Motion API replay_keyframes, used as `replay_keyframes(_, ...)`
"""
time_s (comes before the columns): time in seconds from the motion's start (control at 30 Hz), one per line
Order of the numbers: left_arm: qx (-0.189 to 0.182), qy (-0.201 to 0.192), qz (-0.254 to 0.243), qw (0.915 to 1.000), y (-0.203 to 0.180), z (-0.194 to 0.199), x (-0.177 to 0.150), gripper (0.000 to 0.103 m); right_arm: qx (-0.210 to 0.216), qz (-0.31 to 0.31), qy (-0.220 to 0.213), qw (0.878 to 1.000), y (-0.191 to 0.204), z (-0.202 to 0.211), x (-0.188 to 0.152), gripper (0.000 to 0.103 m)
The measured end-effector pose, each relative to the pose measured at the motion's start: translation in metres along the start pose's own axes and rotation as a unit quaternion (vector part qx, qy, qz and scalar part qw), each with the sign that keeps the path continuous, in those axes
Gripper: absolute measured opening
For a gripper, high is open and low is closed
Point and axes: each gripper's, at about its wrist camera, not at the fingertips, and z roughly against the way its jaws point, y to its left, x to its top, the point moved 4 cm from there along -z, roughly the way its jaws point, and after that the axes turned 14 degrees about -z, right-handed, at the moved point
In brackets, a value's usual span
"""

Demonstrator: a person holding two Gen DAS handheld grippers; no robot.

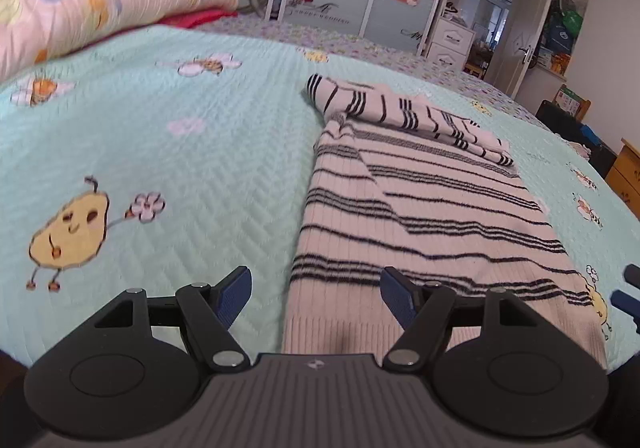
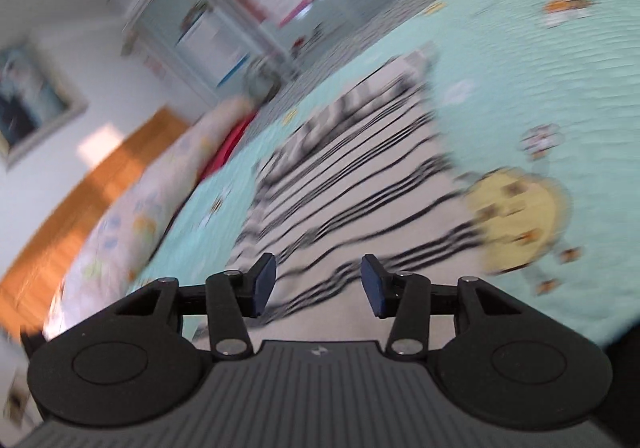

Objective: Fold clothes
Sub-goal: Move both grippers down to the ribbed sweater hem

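A white sweater with black stripes [image 1: 420,216] lies flat on the mint bedspread [image 1: 160,152], sleeves folded across its far end. My left gripper [image 1: 316,298] hovers open over the sweater's near left hem corner, one blue pad over the bedspread, the other over the knit. At the left wrist view's right edge, the blue tips of the right gripper [image 1: 630,294] peek in. In the blurred, tilted right wrist view, my right gripper [image 2: 318,282] stands open above the sweater [image 2: 360,184] near its hem, holding nothing.
A floral quilt roll [image 1: 92,4] and a red cloth [image 1: 192,18] lie at the bed's far left by an orange headboard. Wardrobe doors, white drawers [image 1: 450,42] and a doorway stand beyond the bed. A wooden cabinet [image 1: 626,172] sits at right.
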Motion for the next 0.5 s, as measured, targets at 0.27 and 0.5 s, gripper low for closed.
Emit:
replay_keyframes(0.27,-0.034,0.047,0.041,0.9974,0.007,-0.011,-0.018,0.074,-0.031,-0.127,-0.001,0.991,-0.063,0.009,0.025,0.054)
replay_keyframes(0.5,-0.079,0.064,0.077,0.9919,0.008,-0.013,-0.028,0.078,-0.034,-0.178,0.087,0.98,-0.08,-0.002,-0.001,0.054)
